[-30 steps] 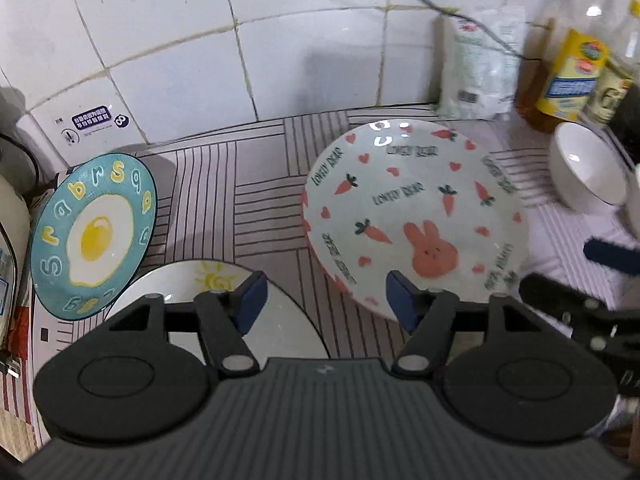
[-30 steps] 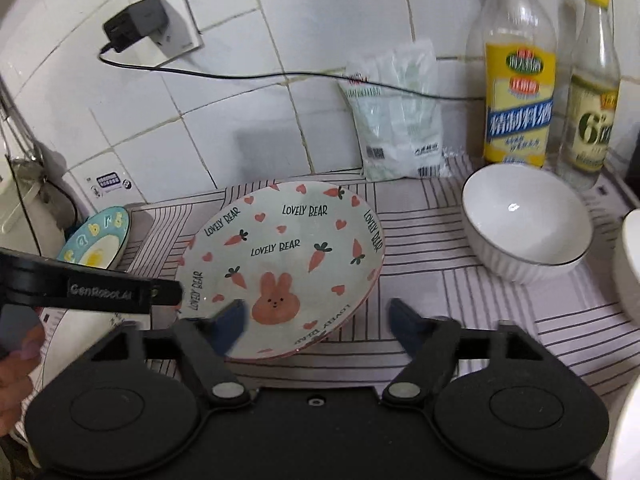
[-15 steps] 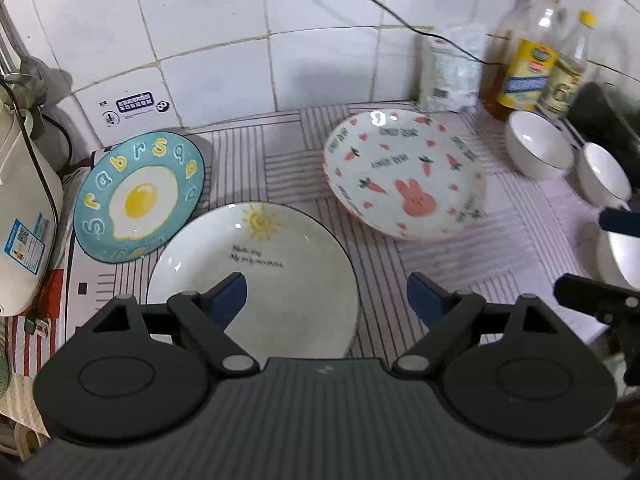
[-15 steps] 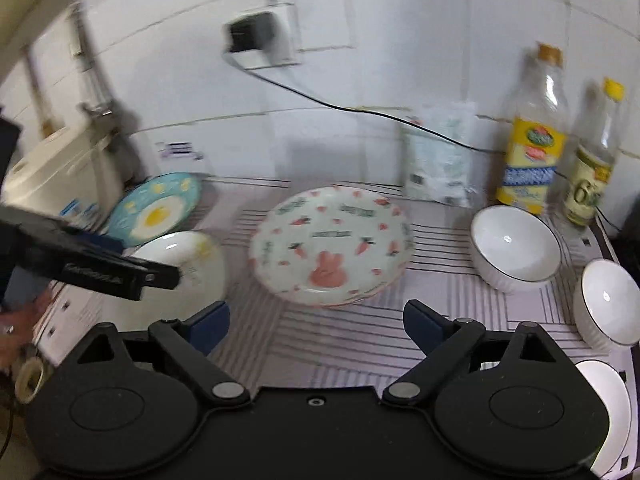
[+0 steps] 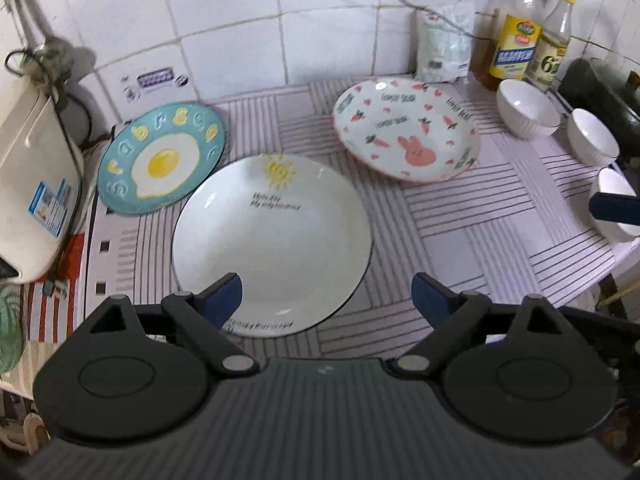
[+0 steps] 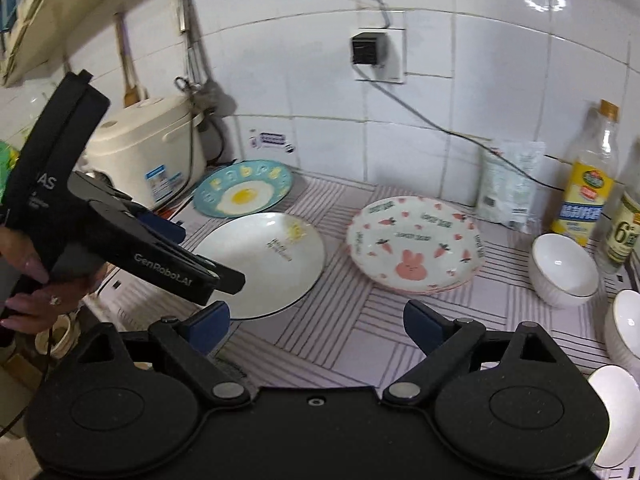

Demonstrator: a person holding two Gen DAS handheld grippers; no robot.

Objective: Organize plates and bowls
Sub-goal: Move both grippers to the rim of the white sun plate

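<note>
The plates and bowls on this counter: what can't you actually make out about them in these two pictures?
- Sun plate: its near rim is hidden by the left gripper in the left wrist view; the small lettering is blurred.
- Nearest white bowl: partly covered by the right gripper's blue finger in the left wrist view, cut by the edge in the right wrist view.
- Bunny plate: whether it is one plate or a stack is unclear in the right wrist view.

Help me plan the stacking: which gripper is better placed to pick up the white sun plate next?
Left, probably. The left gripper hangs directly over the near rim of the white sun plate, its jaws opening with nothing held. The right gripper, open and empty, sits further right, nearer the bunny plate.
</note>
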